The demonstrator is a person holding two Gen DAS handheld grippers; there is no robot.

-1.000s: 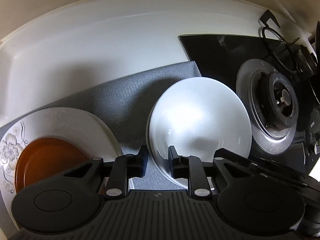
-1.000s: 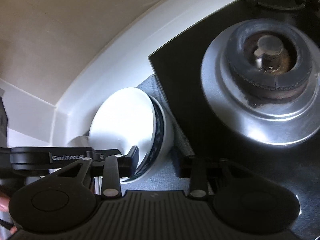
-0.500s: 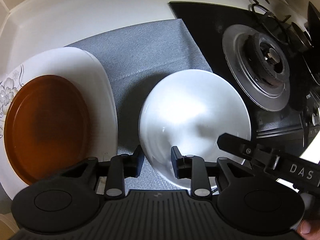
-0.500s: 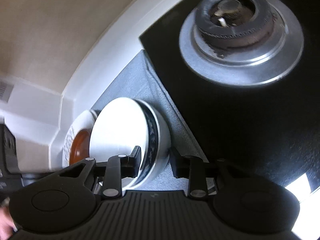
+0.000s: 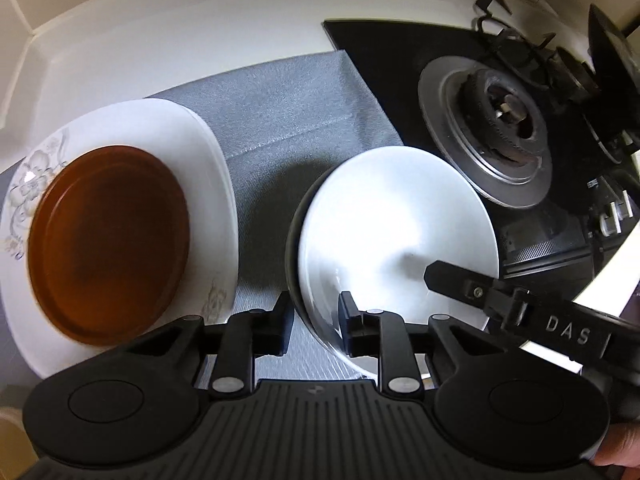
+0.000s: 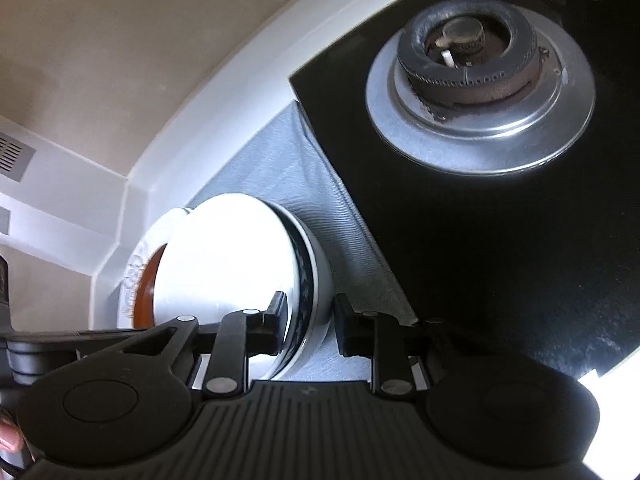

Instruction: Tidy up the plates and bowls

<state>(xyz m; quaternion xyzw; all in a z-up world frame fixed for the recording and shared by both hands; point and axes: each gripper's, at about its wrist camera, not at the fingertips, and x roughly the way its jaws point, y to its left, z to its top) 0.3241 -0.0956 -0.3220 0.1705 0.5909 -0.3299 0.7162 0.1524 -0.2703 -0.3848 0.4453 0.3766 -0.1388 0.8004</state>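
Black ribbed gripper (image 5: 314, 320), silver screws, "DAS" lettering

Non-task fixtures: tabletop, mat and hob.
A grey woven mat (image 5: 288, 112) lies flat on the white tabletop (image 5: 192, 40), its right edge touching the black glass hob (image 6: 500, 240). A gas burner (image 6: 466, 60) sits in a round silver drip ring (image 5: 486, 136). Black pan supports (image 5: 520, 40) stand behind. Control knobs (image 5: 612, 216) sit at the hob's front edge.

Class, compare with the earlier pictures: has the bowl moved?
Yes. The bowl has drawn back from the stove corner, toward the brown plate.
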